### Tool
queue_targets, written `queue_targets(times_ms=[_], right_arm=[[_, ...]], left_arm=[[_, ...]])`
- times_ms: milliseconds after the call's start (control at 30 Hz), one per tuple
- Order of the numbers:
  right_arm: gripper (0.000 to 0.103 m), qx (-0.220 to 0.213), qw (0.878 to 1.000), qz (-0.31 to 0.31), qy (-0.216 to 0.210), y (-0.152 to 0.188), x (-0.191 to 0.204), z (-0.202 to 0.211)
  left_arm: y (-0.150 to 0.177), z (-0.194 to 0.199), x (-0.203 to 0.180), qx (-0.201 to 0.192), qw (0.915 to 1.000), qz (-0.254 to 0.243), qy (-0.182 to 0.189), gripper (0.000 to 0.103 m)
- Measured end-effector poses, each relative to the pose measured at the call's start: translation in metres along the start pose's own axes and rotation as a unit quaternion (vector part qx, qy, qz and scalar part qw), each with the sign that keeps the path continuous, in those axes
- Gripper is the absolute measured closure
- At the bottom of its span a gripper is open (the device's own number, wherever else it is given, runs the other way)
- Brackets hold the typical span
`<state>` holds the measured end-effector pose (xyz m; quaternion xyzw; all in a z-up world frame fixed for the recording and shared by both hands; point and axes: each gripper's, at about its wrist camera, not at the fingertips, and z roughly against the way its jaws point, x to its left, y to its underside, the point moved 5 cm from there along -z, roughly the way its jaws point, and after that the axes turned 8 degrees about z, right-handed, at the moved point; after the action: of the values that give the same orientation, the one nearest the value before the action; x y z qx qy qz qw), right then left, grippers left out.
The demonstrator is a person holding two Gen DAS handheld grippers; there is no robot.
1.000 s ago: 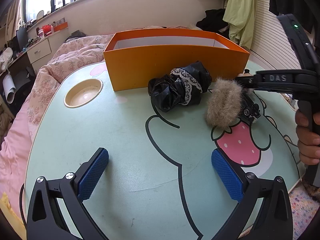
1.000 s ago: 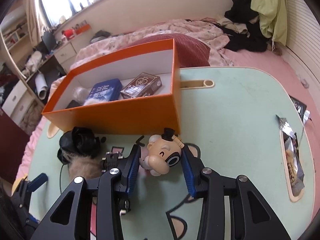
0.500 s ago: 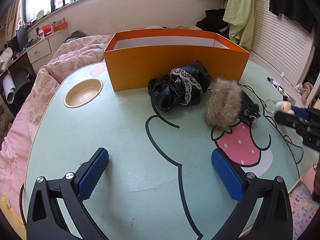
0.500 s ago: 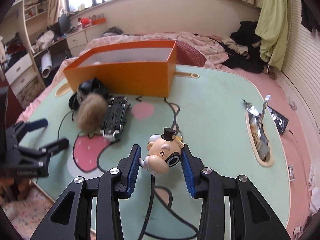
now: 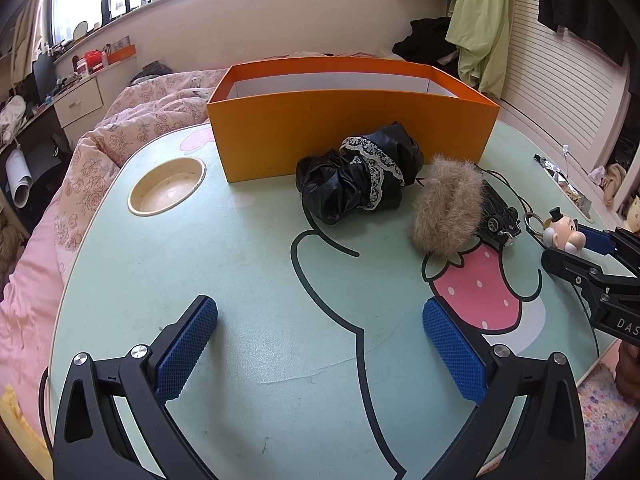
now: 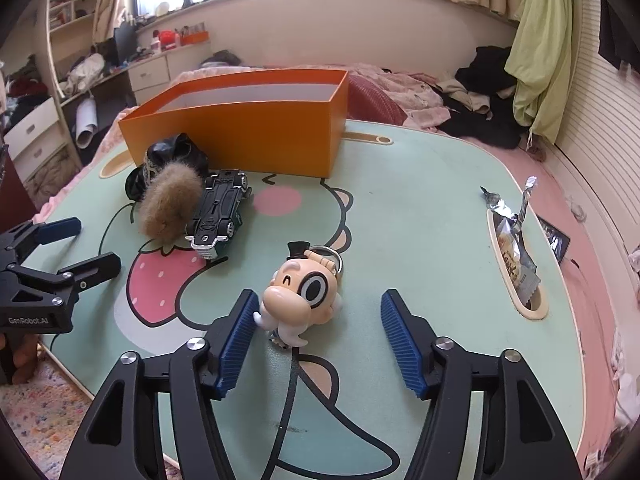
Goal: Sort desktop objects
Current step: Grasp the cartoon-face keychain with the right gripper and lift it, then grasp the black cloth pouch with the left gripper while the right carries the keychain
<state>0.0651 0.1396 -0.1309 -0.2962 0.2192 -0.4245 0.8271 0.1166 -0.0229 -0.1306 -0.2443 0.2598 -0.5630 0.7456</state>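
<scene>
Inside — orange box contents hidden.

Both views are taken from just behind each gripper, tilted down over the table. The left cam is aimed at the orange box; the right cam is set close above the keychain figure. Box, fur ball & toy car are shared.

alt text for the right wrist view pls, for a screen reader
The right gripper, jaws just opened, frames a cartoon-head keychain lying on the mint cartoon table, touching the left pad and clear of the right one. Behind sit an upside-down toy car, a fur scrunchie and an orange box; the left gripper is at the left edge.
</scene>
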Motion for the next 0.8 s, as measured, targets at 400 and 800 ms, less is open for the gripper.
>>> queue_targets(times_ms=[400, 800], right_arm=[[0.030, 0.001, 1.000, -0.002, 0.000, 0.001, 0.000, 0.000], [0.030, 0.001, 1.000, -0.006, -0.002, 0.002, 0.000, 0.001]], left_arm=[[0.000, 0.000, 0.000, 0.000, 1.0000, 0.000, 0.000, 0.001], [-0.017, 0.016, -0.011, -0.039, 0.9984, -0.017, 0.038, 0.001]])
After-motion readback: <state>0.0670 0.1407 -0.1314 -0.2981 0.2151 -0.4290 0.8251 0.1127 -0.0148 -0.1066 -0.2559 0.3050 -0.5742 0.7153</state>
